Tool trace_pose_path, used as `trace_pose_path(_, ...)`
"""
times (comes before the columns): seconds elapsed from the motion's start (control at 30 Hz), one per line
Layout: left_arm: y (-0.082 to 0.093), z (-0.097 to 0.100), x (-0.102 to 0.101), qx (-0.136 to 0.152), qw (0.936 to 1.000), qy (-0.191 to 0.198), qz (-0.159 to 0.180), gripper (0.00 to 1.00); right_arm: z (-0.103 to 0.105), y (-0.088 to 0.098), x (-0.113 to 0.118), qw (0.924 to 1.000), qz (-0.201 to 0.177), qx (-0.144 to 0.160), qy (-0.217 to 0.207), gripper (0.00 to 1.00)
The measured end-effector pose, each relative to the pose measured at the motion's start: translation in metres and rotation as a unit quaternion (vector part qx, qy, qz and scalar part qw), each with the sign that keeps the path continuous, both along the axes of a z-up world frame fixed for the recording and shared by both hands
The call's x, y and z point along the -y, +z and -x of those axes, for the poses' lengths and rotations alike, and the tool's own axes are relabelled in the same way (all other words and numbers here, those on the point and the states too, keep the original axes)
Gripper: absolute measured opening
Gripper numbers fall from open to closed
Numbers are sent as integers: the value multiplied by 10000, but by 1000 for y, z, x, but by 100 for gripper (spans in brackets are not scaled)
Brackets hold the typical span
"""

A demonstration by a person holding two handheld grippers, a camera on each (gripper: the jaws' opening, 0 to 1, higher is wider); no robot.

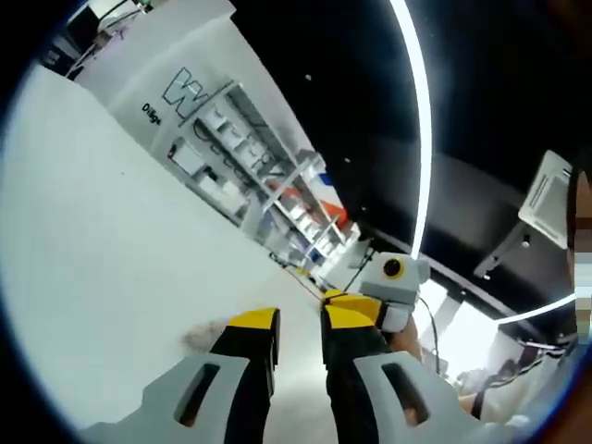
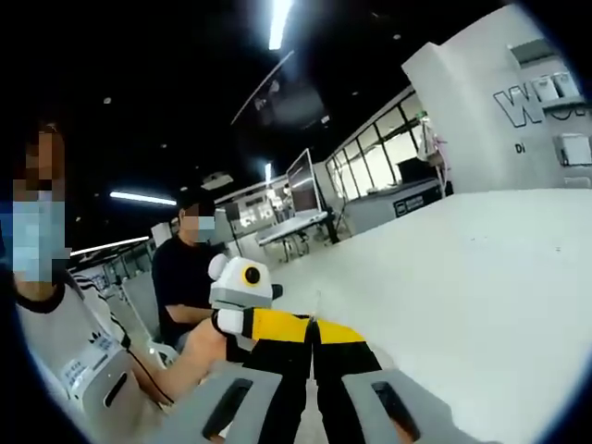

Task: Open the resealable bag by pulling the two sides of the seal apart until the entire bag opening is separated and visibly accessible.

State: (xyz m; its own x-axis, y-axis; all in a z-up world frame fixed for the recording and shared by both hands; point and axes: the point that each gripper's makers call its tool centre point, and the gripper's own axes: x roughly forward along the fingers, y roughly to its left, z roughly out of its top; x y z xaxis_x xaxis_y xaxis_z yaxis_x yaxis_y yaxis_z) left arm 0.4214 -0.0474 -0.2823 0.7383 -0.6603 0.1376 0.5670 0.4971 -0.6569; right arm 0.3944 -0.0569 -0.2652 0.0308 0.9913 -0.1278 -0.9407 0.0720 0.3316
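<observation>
1. Two grippers meet tip to tip above the worktop. In the left gripper view the left gripper (image 1: 298, 324) has its fingers apart, with bare worktop visible between the yellow tips. The right gripper (image 1: 356, 303) comes in from the right, just beside the left gripper's right-hand finger.
2. In the right gripper view the right gripper (image 2: 313, 326) has its fingers drawn together to a thin dark line. Whether film is pinched between them cannot be told. The left gripper (image 2: 236, 314) sits touching or just beside its left finger.
3. The resealable bag is not clearly distinguishable. A thin pale sliver (image 2: 317, 301) rises at the right gripper's fingertips and may be its edge. Judged location: at the meeting of the two grippers.
4. Judgement on the step in hand: each gripper needs one side of the seal only. The left fingers should close on the opposite lip before any pull. The pull should go straight apart and then be worked along the seal to both ends.
5. Risk: pinching both lips together, or clear film slipping out.
6. The worktop (image 1: 92, 259) is white and plain, with a faint brownish smear (image 1: 197, 335) near the left finger.
7. The room has a dark ceiling with a light strip (image 1: 421, 120), white shelving (image 1: 240, 148) under wall lettering, and a seated person (image 2: 185, 277) beyond the worktop.
</observation>
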Motion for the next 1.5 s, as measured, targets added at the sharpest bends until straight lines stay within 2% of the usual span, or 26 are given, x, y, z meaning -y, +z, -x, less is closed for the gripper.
trace_pose_path(0.37, 3, 3, 2, 53, 9999, -80, 79, 17, 6, 5, -3, 9997, -170, -196, 50, 0)
trace_pose_path(1.23, 5, 4, 4, 55, 9997, -183, 173, 9, 6, 6, -3, 9996, -168, -220, 43, 0)
trace_pose_path(1.5, 6, 4, 4, 101, 9996, -190, 155, 3, 5, 6, -3, 9997, -145, -190, 23, 0)
